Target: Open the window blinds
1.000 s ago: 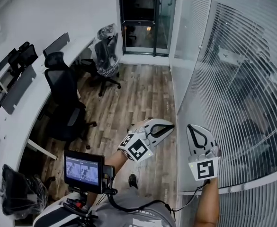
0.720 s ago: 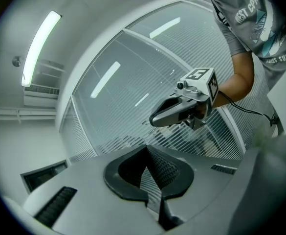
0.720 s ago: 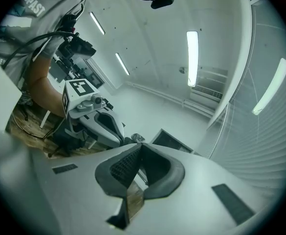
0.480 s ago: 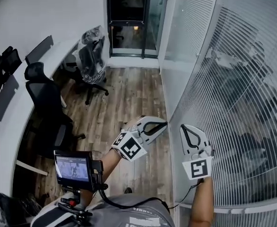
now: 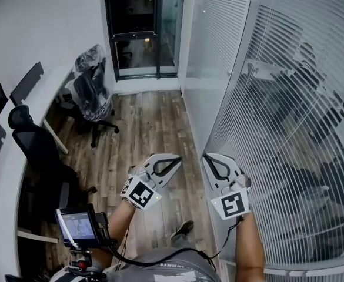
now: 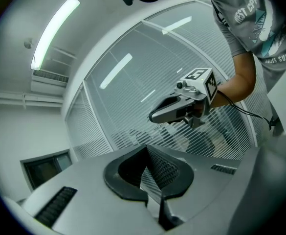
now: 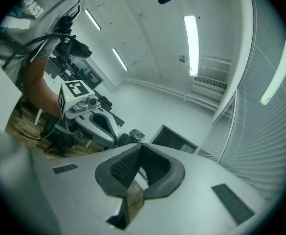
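Closed white slatted blinds point(image 5: 289, 116) hang behind the glass wall on the right, and shapes show dimly through them. My left gripper point(image 5: 176, 158) is held level over the wooden floor, shut with nothing in it. My right gripper point(image 5: 206, 157) floats beside it, nearer the glass and apart from it, also shut and empty. In the left gripper view the shut jaws point(image 6: 145, 150) point toward the blinds point(image 6: 128, 111), with the right gripper point(image 6: 179, 106) ahead. In the right gripper view the shut jaws point(image 7: 140, 146) face the room, and the left gripper point(image 7: 91, 114) shows beside them.
A long white desk point(image 5: 39, 98) runs along the left wall with black office chairs point(image 5: 33, 148); a plastic-wrapped chair point(image 5: 92, 90) stands further on. A dark glazed door point(image 5: 139, 31) closes the far end. A small monitor rig point(image 5: 77, 228) hangs at the person's chest. Wooden floor point(image 5: 148, 128) lies between desk and glass.
The person has walked forward along the glass wall, and the desk and chairs have slid left and back. Both grippers travelled along, side by side and still shut.
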A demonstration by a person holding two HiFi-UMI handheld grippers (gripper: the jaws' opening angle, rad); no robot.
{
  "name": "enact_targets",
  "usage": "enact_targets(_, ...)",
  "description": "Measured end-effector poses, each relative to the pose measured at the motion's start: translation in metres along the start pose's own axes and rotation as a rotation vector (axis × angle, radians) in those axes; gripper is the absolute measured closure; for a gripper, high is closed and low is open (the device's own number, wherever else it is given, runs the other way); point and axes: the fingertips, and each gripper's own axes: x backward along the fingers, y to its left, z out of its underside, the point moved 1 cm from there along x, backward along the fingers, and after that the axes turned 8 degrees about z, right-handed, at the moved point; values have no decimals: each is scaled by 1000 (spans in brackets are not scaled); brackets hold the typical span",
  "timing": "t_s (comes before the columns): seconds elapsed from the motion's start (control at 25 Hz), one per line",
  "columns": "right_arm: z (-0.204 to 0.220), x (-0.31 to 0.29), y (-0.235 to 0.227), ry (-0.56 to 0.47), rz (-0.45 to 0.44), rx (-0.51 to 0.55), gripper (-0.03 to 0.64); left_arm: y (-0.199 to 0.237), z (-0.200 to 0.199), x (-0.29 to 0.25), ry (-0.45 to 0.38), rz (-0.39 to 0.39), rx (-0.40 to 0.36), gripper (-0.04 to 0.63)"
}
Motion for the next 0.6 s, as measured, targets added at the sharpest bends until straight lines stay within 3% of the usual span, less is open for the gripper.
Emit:
enact_targets(0.2, 39, -62, -15, -20, -11, -19, 615, 44, 47, -26, 34, -9, 1, 592)
enact_targets(0.6, 135, -156, -87, -47, -24, -37, 615, 132, 107, -132, 17, -46, -34, 592)
